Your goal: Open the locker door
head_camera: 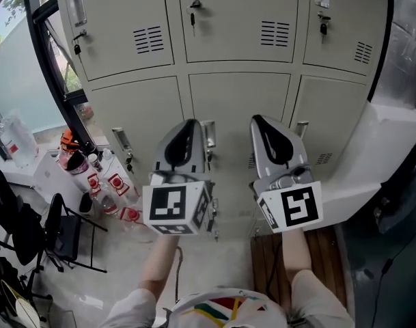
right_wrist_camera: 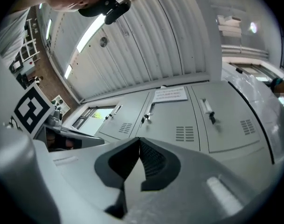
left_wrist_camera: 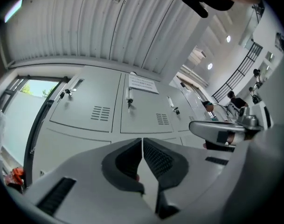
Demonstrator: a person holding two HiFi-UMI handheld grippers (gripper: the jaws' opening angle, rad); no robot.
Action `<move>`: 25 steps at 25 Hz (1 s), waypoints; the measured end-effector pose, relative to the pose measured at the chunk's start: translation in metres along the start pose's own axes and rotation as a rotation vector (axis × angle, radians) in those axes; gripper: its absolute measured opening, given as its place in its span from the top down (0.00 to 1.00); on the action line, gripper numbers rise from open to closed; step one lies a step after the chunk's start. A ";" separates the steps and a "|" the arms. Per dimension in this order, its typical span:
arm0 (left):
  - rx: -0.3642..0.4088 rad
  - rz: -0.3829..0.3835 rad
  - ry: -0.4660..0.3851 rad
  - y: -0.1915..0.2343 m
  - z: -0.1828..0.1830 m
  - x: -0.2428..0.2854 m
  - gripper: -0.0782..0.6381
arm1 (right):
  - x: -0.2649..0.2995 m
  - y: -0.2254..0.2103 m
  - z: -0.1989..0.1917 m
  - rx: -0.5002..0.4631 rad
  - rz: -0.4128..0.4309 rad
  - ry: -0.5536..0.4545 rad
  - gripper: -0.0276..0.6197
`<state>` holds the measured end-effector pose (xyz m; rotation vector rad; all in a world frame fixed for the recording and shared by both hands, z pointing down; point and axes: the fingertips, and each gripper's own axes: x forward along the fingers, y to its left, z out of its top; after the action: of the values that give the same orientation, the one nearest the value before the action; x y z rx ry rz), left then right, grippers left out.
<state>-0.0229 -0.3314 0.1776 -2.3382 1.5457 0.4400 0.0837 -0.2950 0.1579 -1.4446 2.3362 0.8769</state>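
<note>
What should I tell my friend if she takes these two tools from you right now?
Tools: left tool shut, empty; right tool shut, empty.
Place: both are held up in front of the lockers, apart from them.
Things: every door in view is shut; keys hang in the upper row's locks.
Done: nothing yet.
Left: choose a door, grip its handle and pull it open.

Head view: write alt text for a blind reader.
A person holds the left claw and right claw, both shut and empty, side by side before grey lockers whose doors are closed. Keys hang in the upper locks; bottles and a black chair stand at lower left.
</note>
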 end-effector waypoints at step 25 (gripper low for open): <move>-0.032 -0.115 -0.148 0.028 0.129 0.079 0.86 | 0.137 -0.034 0.116 -0.089 0.033 -0.127 0.93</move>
<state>-0.0305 -0.3545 0.0254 -2.3458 1.3394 0.5987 0.0382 -0.3337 -0.0150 -1.3446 2.2593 1.0619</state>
